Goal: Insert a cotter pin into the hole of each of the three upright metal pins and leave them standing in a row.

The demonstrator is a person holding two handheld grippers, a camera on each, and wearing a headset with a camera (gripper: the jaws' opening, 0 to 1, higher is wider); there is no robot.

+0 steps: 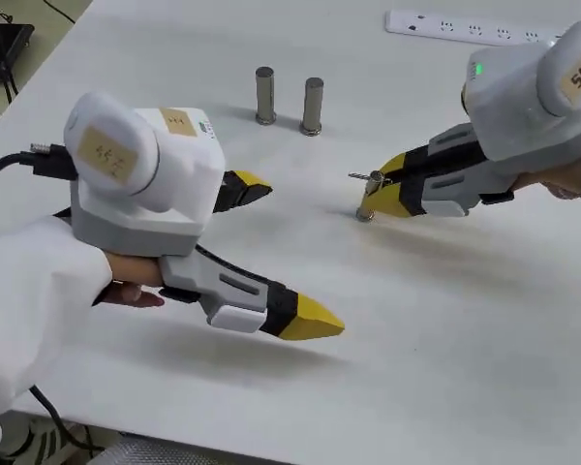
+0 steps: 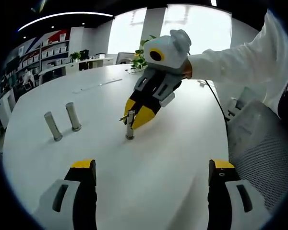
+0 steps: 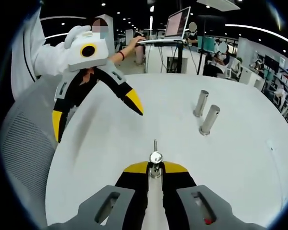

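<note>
Well, we hold the left gripper [image 1: 290, 254] agape over the smooth white table [image 1: 445, 339] by its near edge, the right gripper [image 1: 385, 189] pinched on a wiry cotter pin [image 1: 356, 175] threading a round metal pin [image 1: 368, 201].

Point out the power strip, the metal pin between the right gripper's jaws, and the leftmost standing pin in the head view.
power strip [image 1: 465, 27], head view, middle of its white top.
held metal pin [image 2: 129, 130], left gripper view, lower shaft.
leftmost standing pin [image 1: 264, 95], head view, mid-shaft.
</note>
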